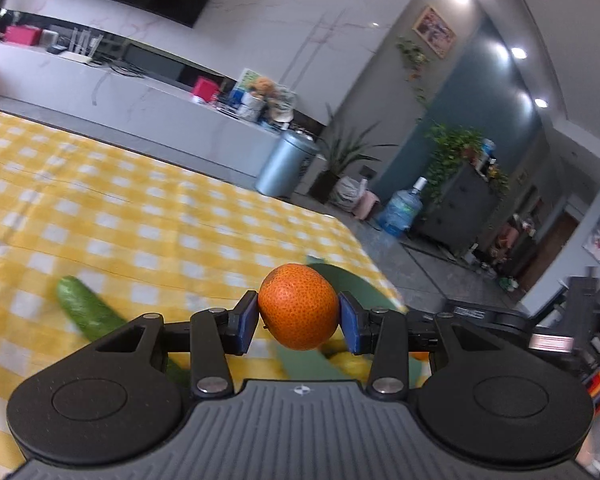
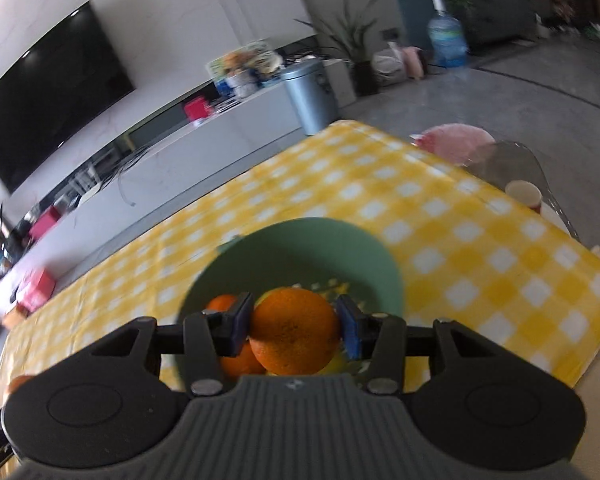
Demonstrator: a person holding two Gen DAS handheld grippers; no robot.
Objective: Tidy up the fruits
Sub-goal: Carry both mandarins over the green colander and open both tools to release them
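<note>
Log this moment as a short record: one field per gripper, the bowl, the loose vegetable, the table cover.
left gripper: jaws shut on an orange, held above the table
right gripper: jaws shut on a second orange, above the bowl
bowl: green, on the table, already holds oranges and something yellow
cucumber: lies loose on the cloth, left of the left gripper
tablecloth: yellow and white checks
</note>
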